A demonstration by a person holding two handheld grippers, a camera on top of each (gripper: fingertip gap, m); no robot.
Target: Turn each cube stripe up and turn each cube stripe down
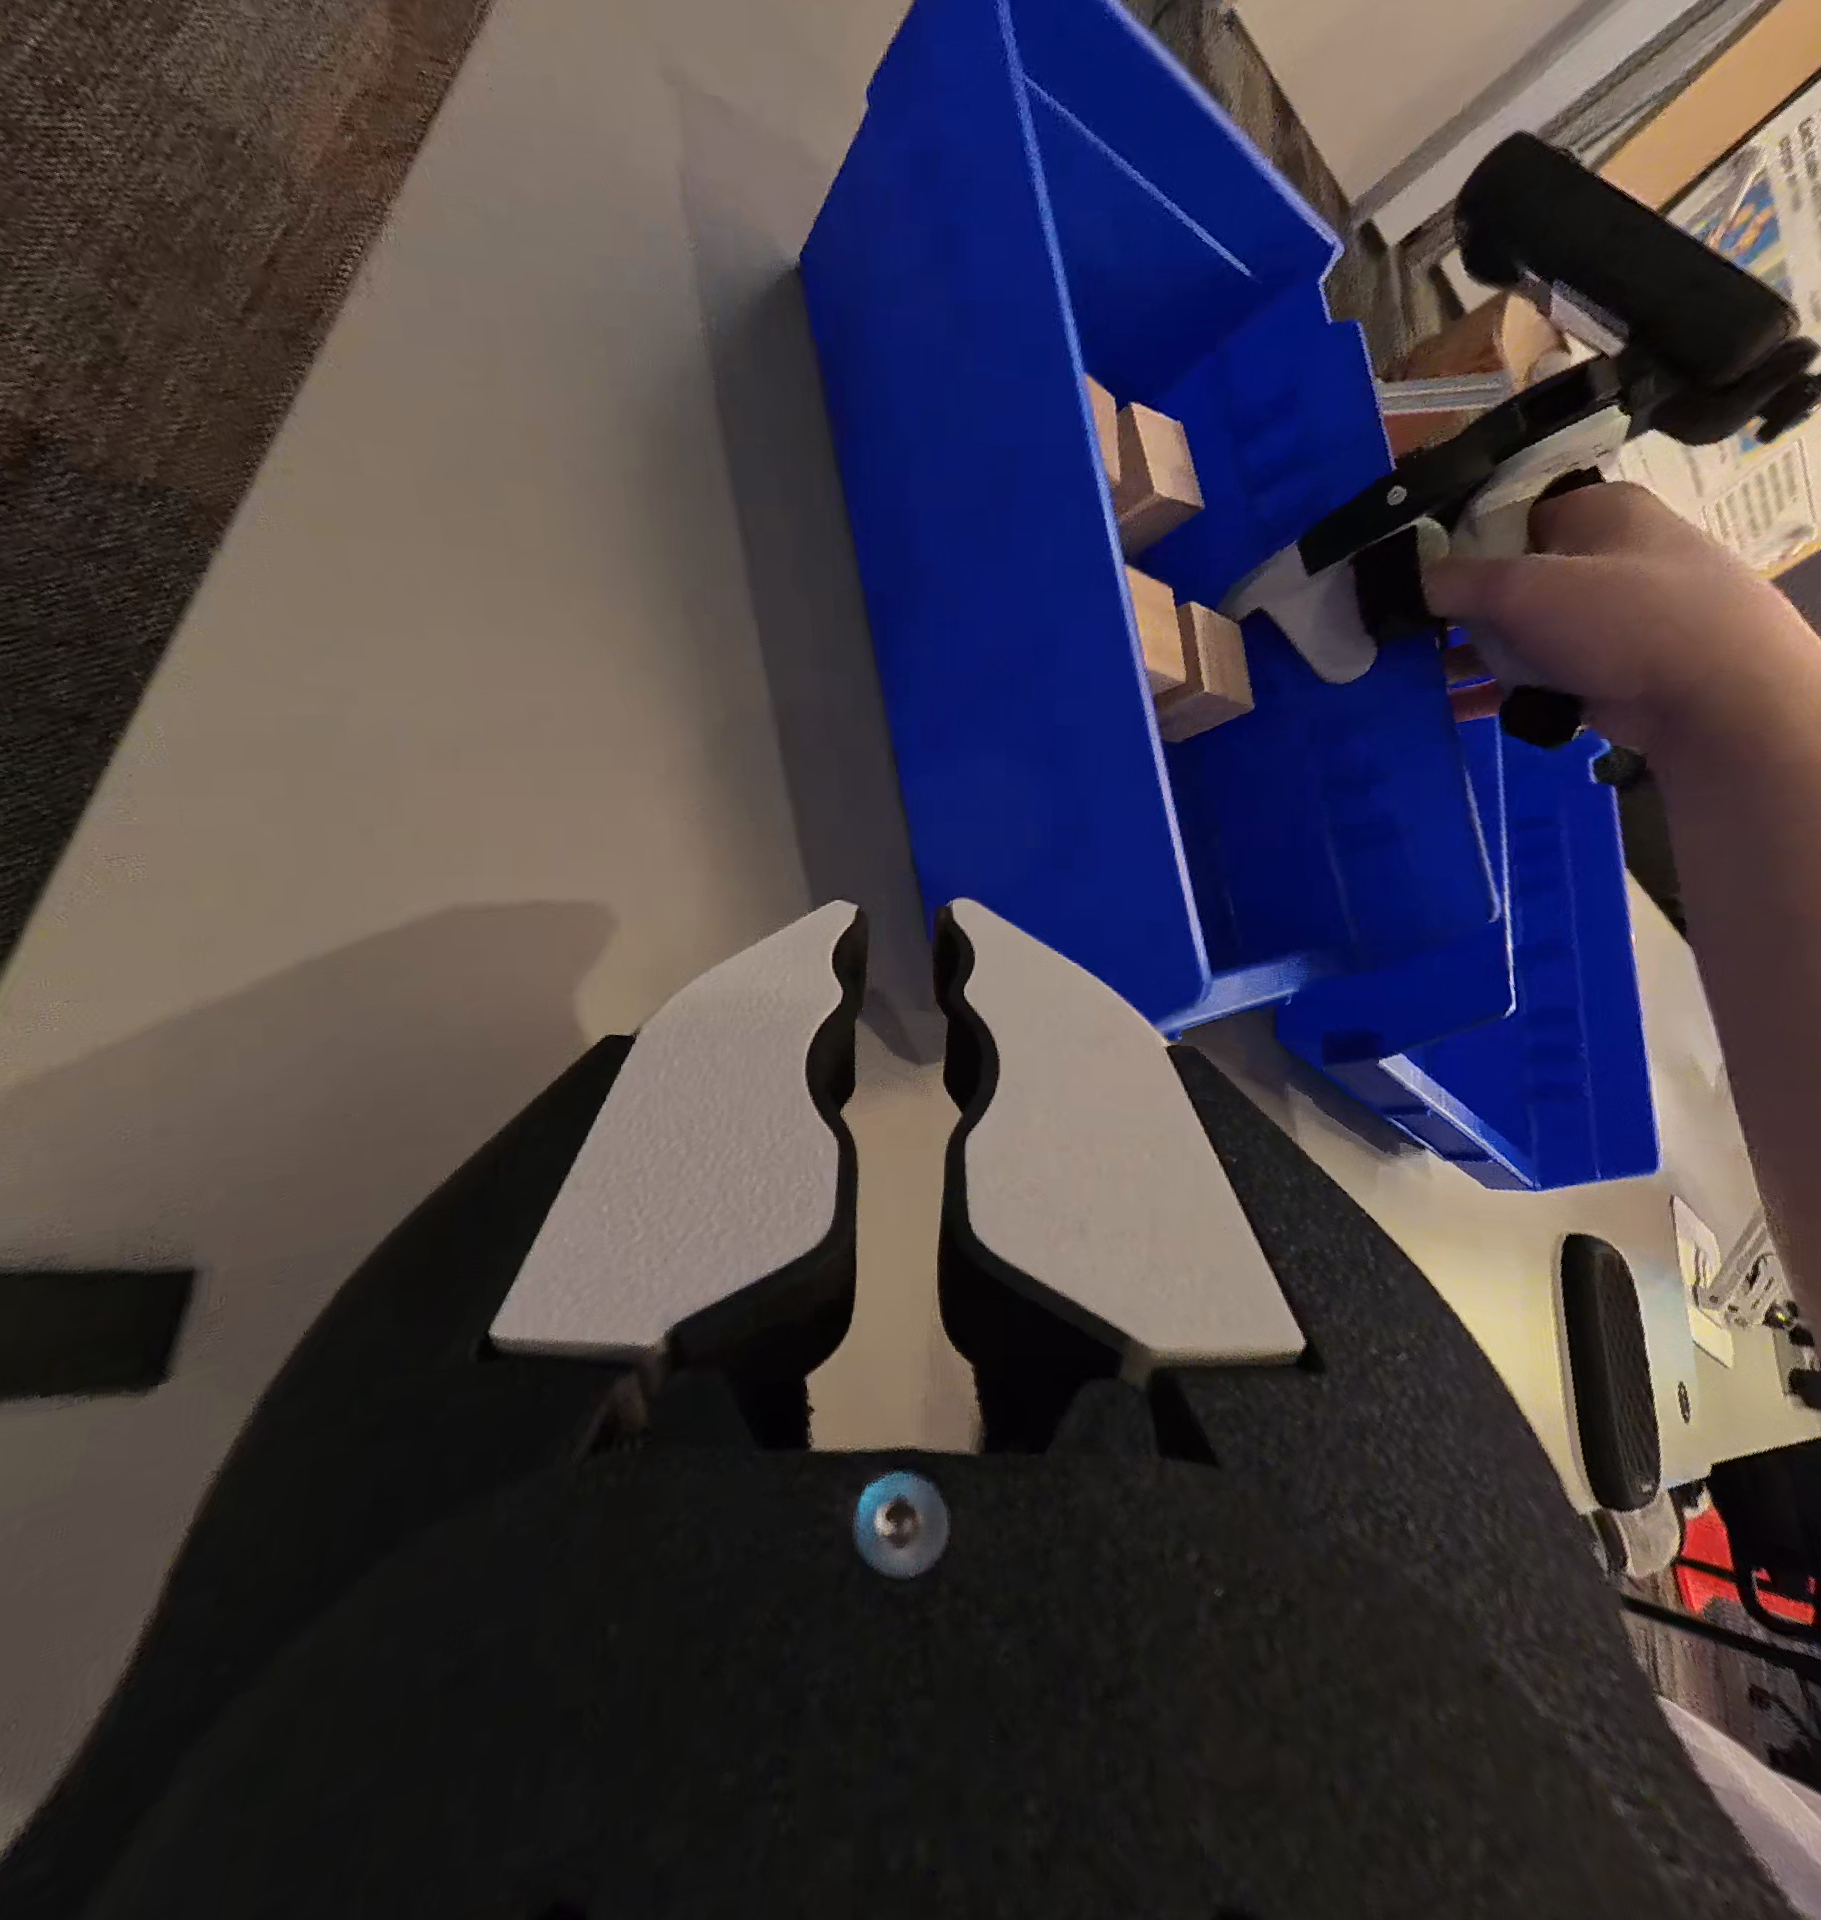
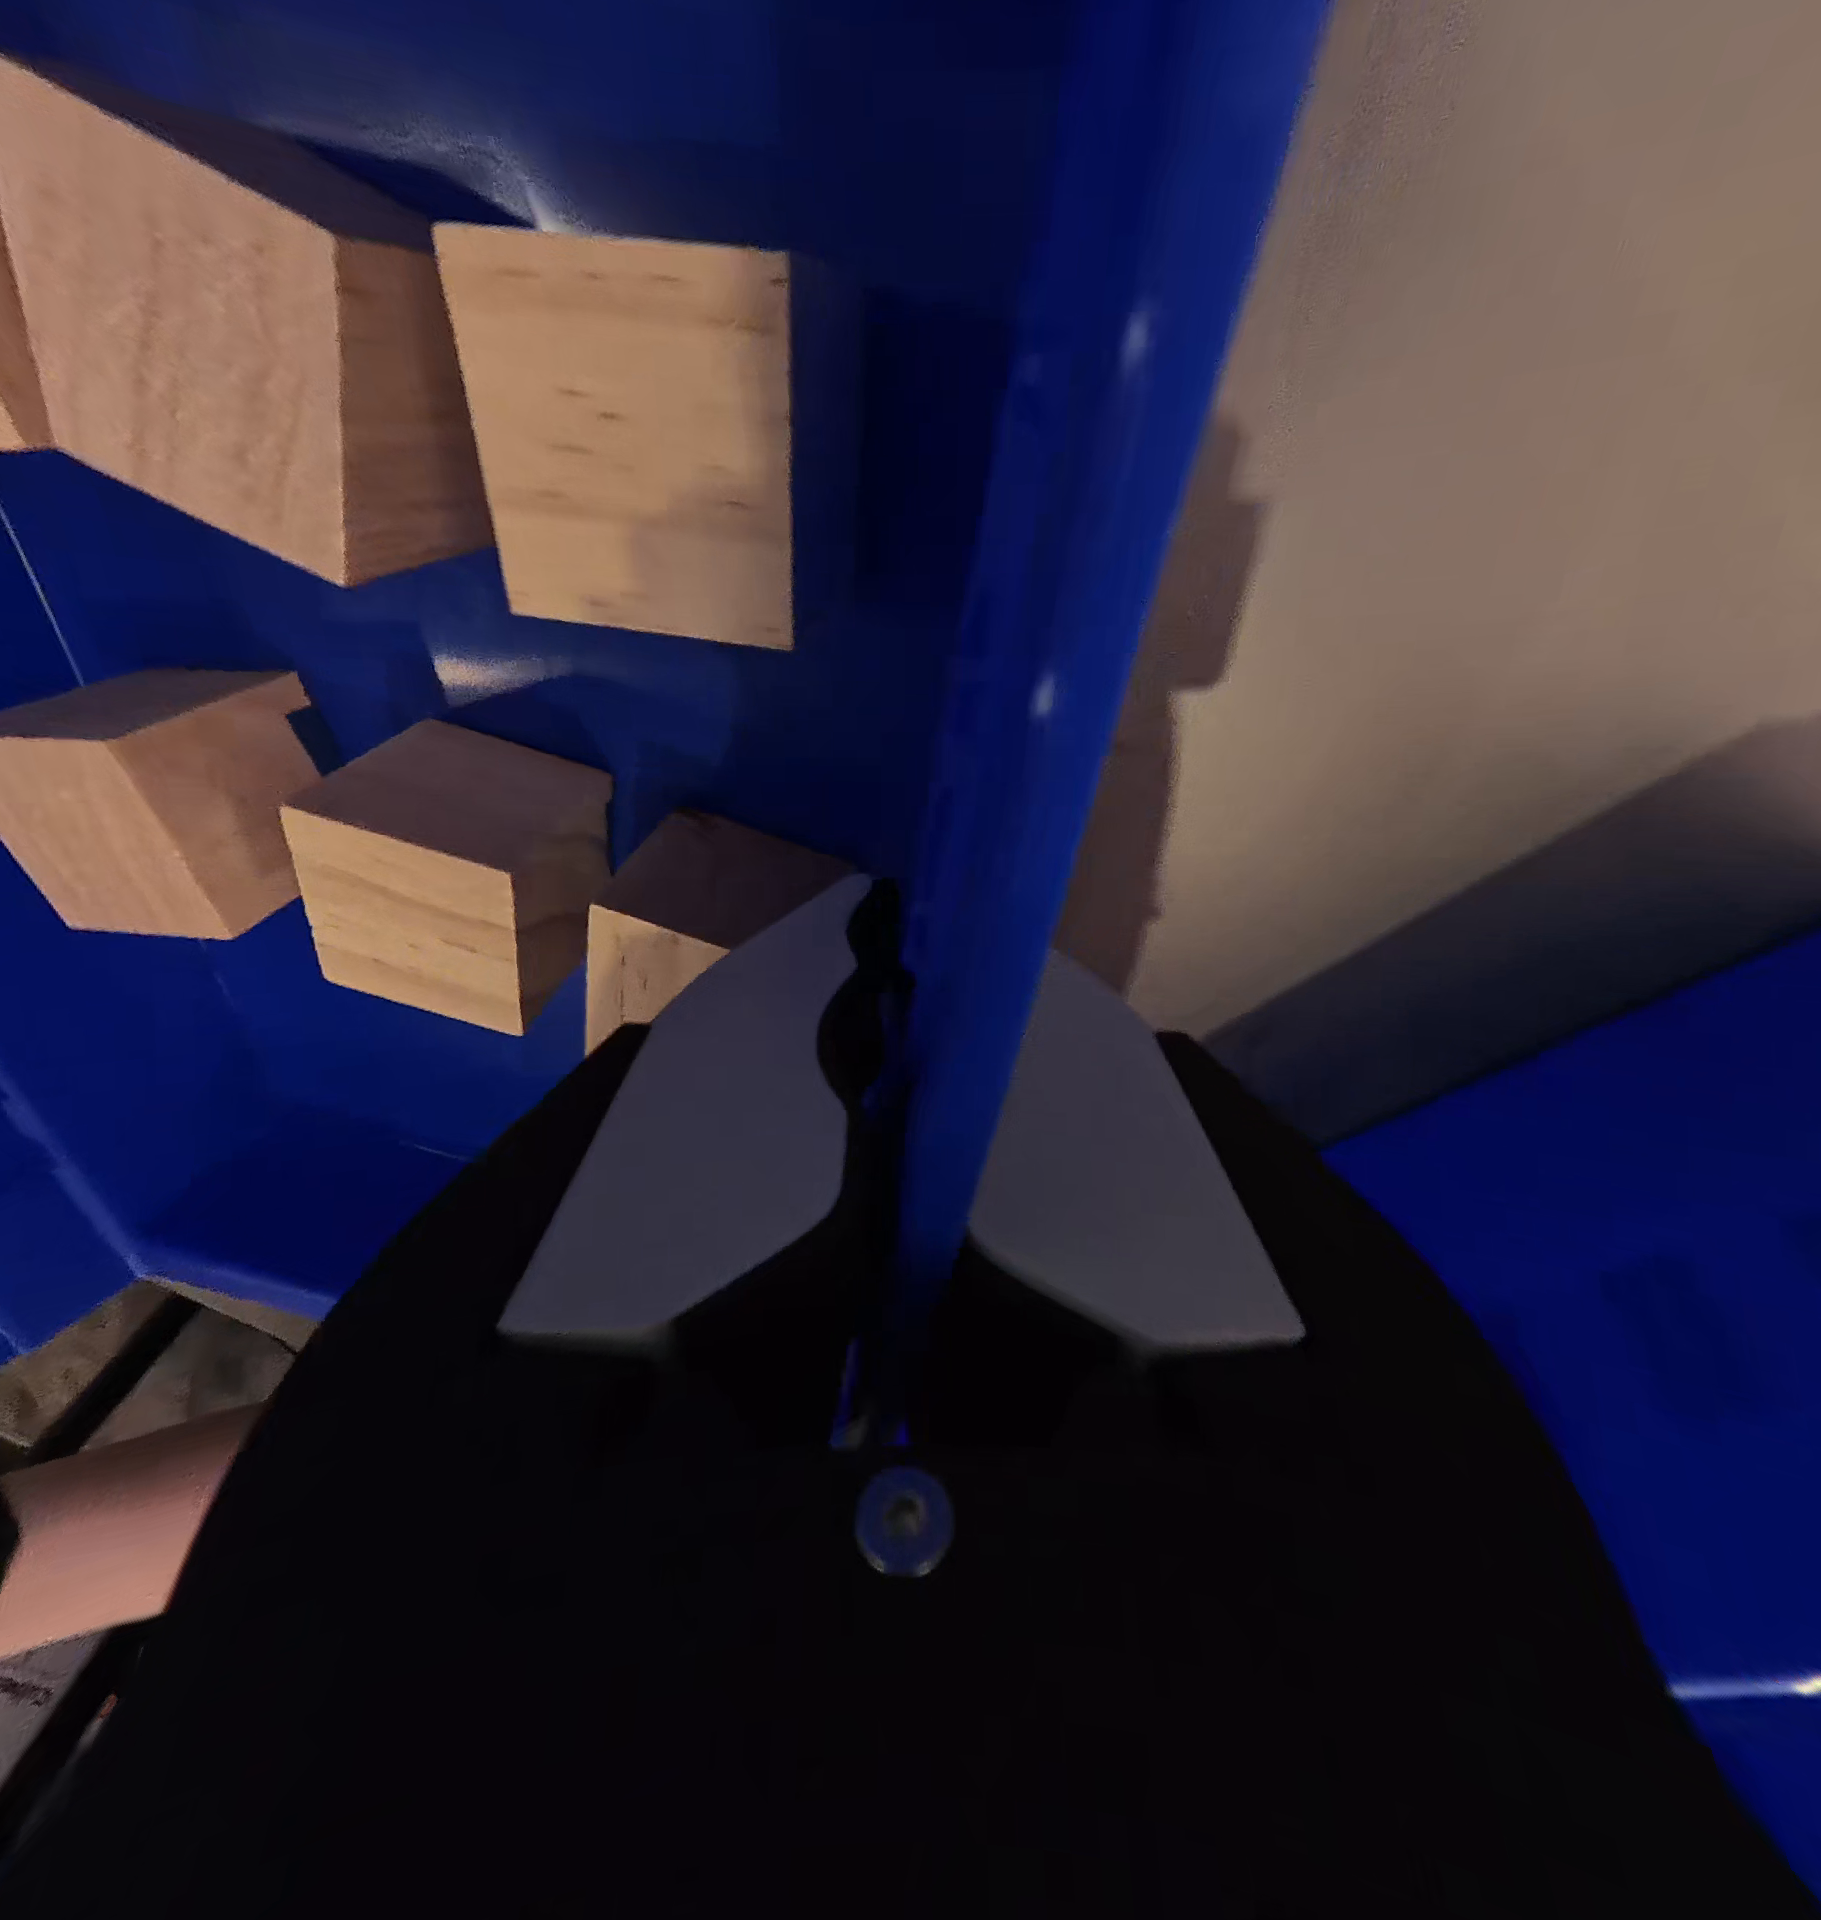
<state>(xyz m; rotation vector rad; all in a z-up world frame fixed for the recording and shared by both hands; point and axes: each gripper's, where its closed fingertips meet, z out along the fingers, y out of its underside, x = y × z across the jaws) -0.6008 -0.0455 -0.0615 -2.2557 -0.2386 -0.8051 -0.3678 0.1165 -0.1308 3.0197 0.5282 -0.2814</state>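
Several plain wooden cubes point(image 2: 636, 436) lie in a blue bin point(image 1: 968, 520); no stripe shows on any visible face. Two of them show in the left wrist view point(image 1: 1155, 478). My right gripper point(image 2: 901, 914) is shut on the bin's side wall point(image 2: 1041, 520), one finger inside next to a cube point(image 2: 667, 935) and one outside. It also shows in the left wrist view point(image 1: 1290, 613), held by a hand point(image 1: 1612, 644). My left gripper point(image 1: 898, 920) is empty, its jaws nearly together, over the table just short of the bin's near corner.
The pale table point(image 1: 470, 623) ends at the left, with dark carpet point(image 1: 106, 312) beyond. A second blue bin point(image 1: 1571, 987) stands against the first on the right. A black strip point(image 1: 54, 1330) lies on the table at far left.
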